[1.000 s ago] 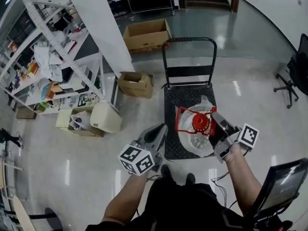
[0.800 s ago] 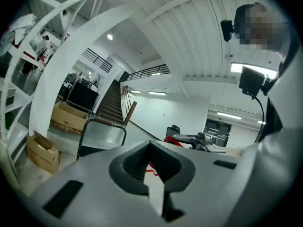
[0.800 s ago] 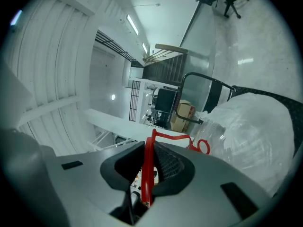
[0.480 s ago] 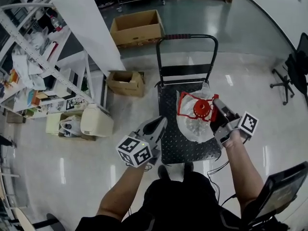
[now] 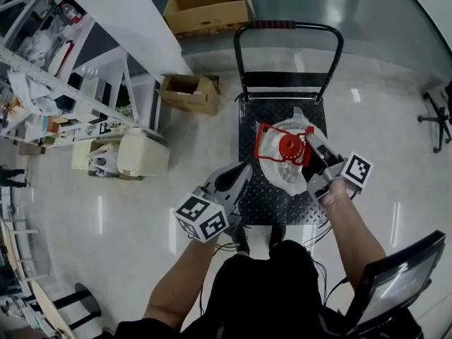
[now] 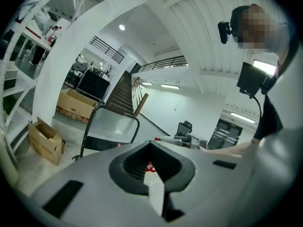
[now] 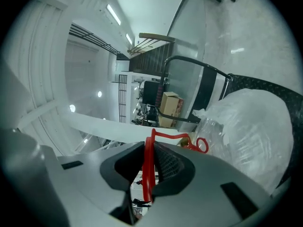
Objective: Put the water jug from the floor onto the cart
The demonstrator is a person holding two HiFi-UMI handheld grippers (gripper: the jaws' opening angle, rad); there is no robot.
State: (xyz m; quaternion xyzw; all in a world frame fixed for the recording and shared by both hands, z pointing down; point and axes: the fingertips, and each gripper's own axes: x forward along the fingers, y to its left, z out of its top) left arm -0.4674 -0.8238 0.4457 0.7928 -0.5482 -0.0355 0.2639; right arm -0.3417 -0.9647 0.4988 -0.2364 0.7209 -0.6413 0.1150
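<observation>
While the jug sits over the cart deck, no view shows whether it bears on the plate or hangs clear. Right gripper is pinched on the thin red handle, which runs up between its pads. Left gripper is by the cart's left edge, jaws together, nothing in them. Jug is big, clear and thin-walled under crinkled film. If full, likely heavy, sloshing, apt to swing from one hold. Handle looks stiff but narrow and smooth, so it may twist in the pads. Best hold: handle's top centre, above the red cap. The body looks too wide and slick.
</observation>
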